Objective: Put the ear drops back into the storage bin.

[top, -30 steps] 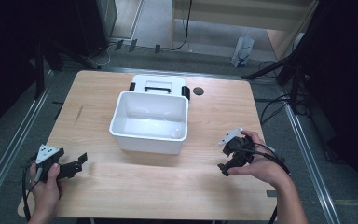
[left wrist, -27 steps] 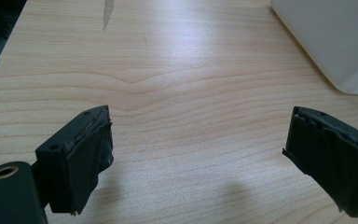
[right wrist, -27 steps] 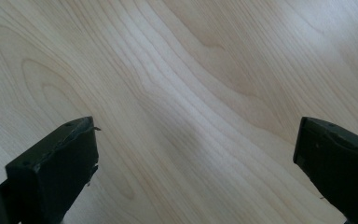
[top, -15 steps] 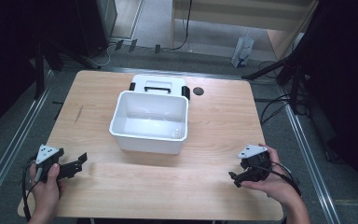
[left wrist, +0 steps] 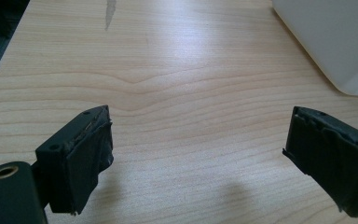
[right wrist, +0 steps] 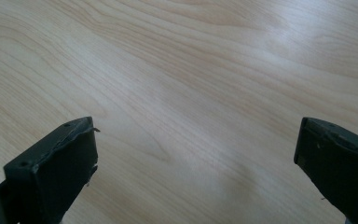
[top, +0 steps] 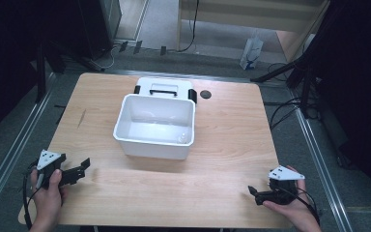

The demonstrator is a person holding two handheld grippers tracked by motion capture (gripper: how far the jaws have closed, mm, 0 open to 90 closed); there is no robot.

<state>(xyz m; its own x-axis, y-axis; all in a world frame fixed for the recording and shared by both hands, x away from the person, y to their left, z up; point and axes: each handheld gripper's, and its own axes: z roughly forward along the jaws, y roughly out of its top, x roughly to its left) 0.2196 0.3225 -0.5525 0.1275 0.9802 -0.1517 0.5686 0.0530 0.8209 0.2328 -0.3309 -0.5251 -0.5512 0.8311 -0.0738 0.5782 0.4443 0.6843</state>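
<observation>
A white plastic bin [top: 156, 126] stands open at the middle of the wooden table [top: 222, 145]; its white lid with black clips [top: 163, 89] lies flat just behind it. My left gripper [top: 81, 166] rests at the table's near left corner, held in a hand, jaws open with nothing between them. In the left gripper view [left wrist: 198, 154] the bin's corner [left wrist: 331, 42] shows at the upper right. My right gripper [top: 254, 193] sits at the near right corner, open and empty, over bare wood in the right gripper view [right wrist: 196, 168].
A small dark round disc [top: 205, 94] lies on the table right of the lid. A dark scratch [top: 81, 118] marks the wood at the left. Metal rails run along both sides of the table, and cables lie on the floor behind.
My right gripper has drawn back from beside the bin toward the near right corner of the table. The left gripper has stayed where it was.
</observation>
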